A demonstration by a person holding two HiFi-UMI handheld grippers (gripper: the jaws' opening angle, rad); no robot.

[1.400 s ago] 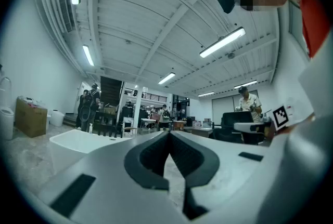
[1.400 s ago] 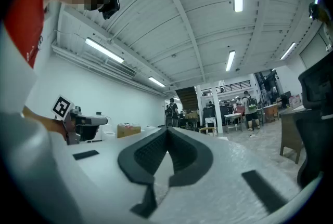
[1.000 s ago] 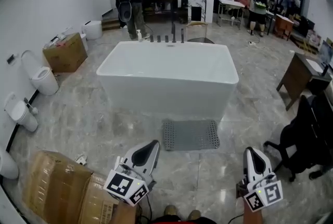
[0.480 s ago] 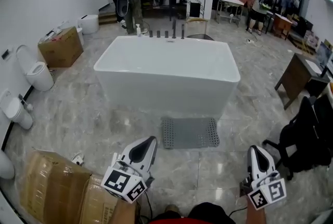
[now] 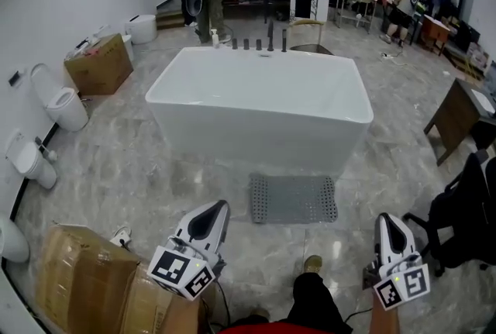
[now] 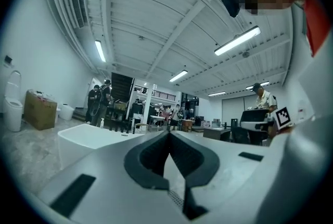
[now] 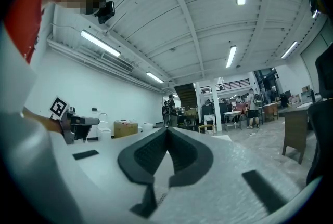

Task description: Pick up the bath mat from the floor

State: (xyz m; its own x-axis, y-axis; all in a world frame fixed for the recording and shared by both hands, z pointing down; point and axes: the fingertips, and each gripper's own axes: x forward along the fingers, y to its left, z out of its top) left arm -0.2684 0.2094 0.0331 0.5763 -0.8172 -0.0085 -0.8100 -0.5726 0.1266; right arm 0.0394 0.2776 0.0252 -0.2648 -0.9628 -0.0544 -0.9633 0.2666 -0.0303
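Approach stage, basically: nothing's been grabbed yet. The bath mat (image 5: 293,198) is laid flat on the floor just in front of the bathtub (image 5: 260,104), along its near wall. The left gripper (image 5: 219,208) and right gripper (image 5: 386,218) are held level, further out from the tub than the mat and apart from it, one toward each end of it. Both sets of jaws are pressed together with nothing between them, as is shown plainly in the two gripper views. For the next move, the jaws would need to be opened and the grippers brought down to the mat's near edge. The mat looks thin and floppy, so an edge or corner probably has to be pinched.
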